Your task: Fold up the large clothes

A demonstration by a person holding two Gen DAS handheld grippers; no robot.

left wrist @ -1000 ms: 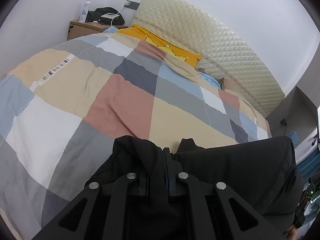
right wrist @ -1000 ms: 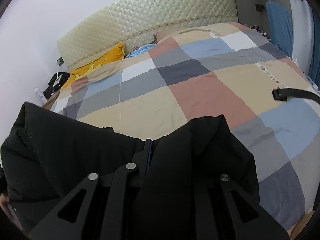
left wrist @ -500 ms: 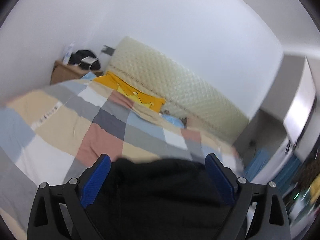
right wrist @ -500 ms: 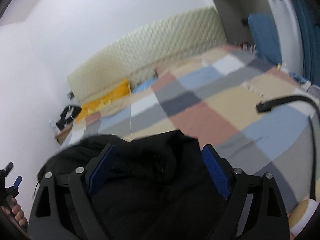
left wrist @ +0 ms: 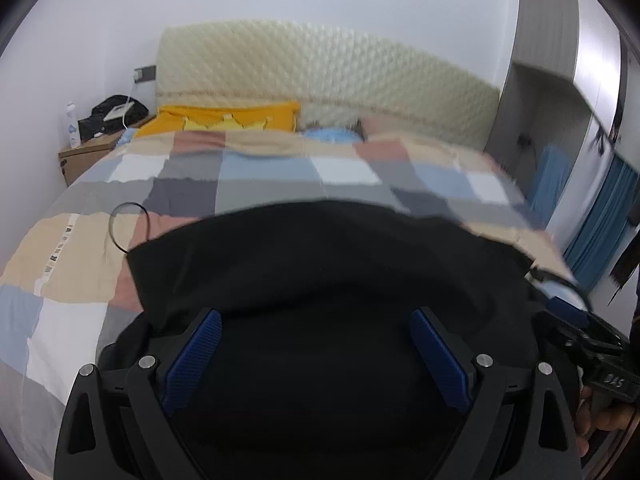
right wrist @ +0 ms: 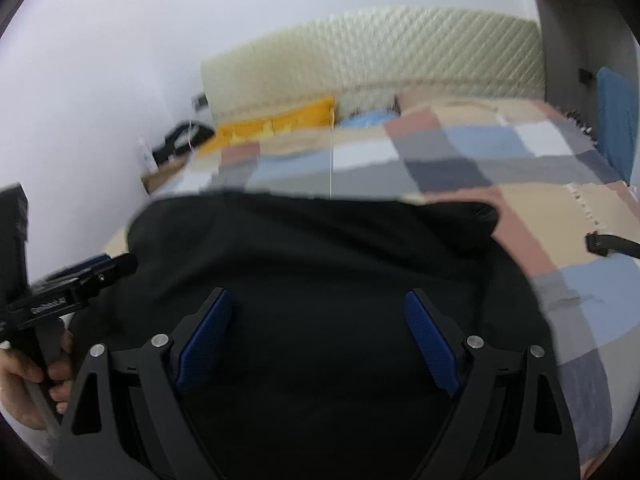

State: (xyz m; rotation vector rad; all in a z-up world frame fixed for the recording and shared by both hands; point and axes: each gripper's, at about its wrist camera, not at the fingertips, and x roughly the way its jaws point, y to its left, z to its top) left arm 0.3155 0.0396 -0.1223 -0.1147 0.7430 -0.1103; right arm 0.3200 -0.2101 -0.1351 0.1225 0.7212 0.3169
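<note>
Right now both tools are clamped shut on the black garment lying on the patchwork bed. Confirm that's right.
Not quite. Both tools are open, not clamped: the left tool and right tool each show their blue pads spread wide in their own wrist views. The black garment does lie on the patchwork bed.

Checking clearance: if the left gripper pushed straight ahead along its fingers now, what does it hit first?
Most likely the black garment. The left gripper is open, and the cloth fills the view between and beyond its fingers. Past that lies the patchwork quilt. The frame is blurred, so depth is uncertain.
</note>
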